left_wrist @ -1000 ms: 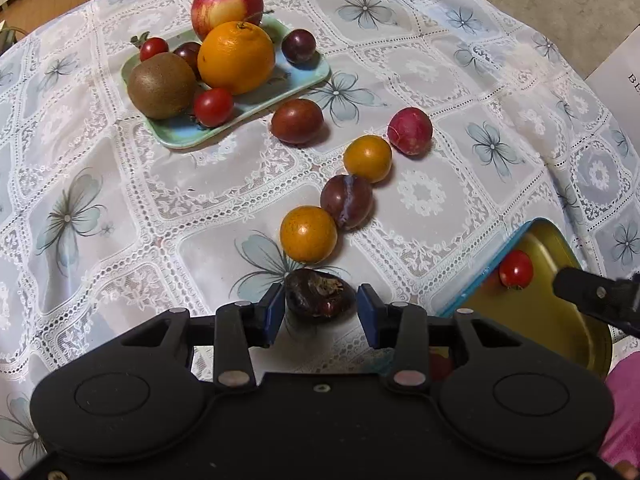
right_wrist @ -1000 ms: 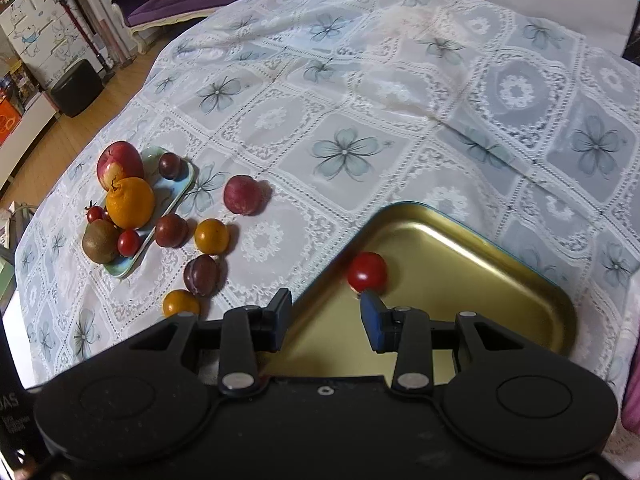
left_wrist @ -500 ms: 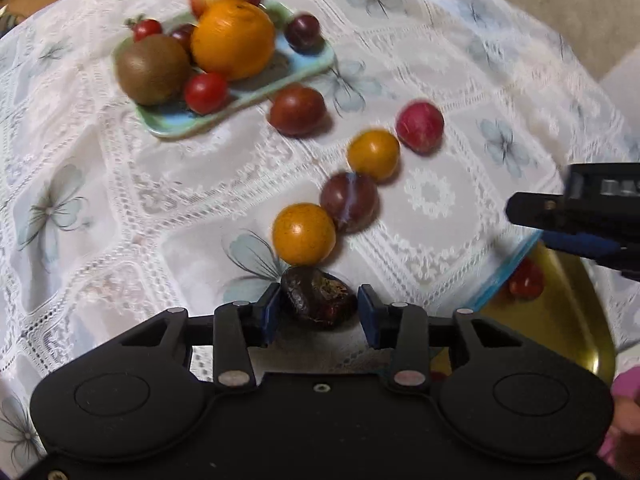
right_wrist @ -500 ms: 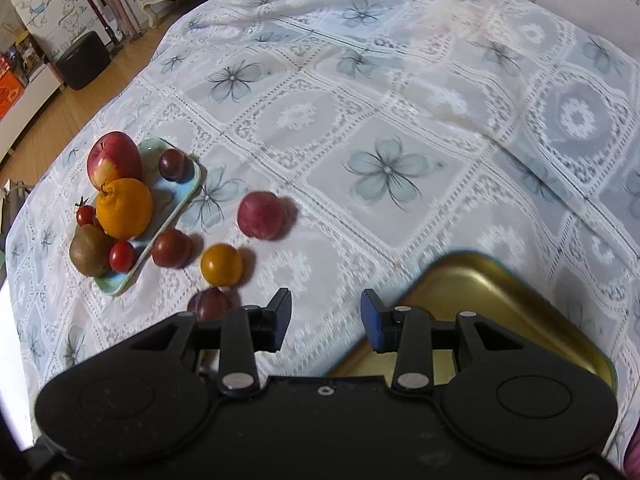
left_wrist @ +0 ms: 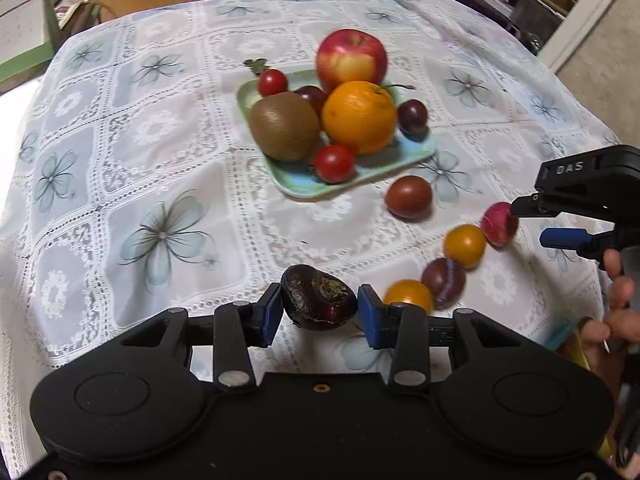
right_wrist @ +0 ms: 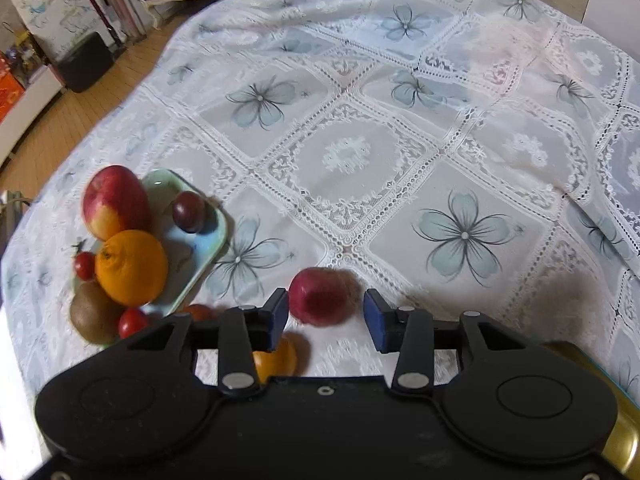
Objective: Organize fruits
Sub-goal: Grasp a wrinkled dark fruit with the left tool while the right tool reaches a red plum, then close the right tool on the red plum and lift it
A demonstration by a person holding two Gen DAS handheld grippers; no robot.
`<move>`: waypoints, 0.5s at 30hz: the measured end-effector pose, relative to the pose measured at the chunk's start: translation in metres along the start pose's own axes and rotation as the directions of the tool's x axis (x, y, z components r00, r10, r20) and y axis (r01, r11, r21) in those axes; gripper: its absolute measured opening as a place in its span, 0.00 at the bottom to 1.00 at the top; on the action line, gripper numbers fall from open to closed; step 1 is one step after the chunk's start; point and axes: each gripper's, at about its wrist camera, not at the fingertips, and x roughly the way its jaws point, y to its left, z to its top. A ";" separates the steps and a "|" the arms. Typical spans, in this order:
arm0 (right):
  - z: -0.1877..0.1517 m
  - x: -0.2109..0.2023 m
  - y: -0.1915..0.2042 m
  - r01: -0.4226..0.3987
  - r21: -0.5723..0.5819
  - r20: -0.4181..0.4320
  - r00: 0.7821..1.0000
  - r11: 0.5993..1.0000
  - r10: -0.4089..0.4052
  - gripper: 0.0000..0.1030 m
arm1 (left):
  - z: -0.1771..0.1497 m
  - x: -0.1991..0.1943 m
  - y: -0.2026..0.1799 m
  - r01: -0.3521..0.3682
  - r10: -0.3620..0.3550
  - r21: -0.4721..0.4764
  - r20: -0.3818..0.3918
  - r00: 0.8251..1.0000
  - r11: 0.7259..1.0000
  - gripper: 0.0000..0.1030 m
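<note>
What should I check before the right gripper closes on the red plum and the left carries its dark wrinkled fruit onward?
1. Left gripper holds the dark wrinkled fruit: cannot tell; left pad touches, a gap shows at the right.
2. Right gripper open: ok.
3. Round red plum centred between its fingers: not ok, it sits toward the left finger.
4. Small yellow-orange fruit clear of the fingers: cannot tell, partly hidden.
5. Mint green rectangular tray has free space: not ok, crowded.
</note>
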 end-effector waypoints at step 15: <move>-0.006 0.034 0.006 -0.034 -0.004 -0.072 0.997 0.999 0.033 0.39 | 0.001 0.003 0.005 -0.021 0.021 -0.010 -0.012 1.000 1.000 0.47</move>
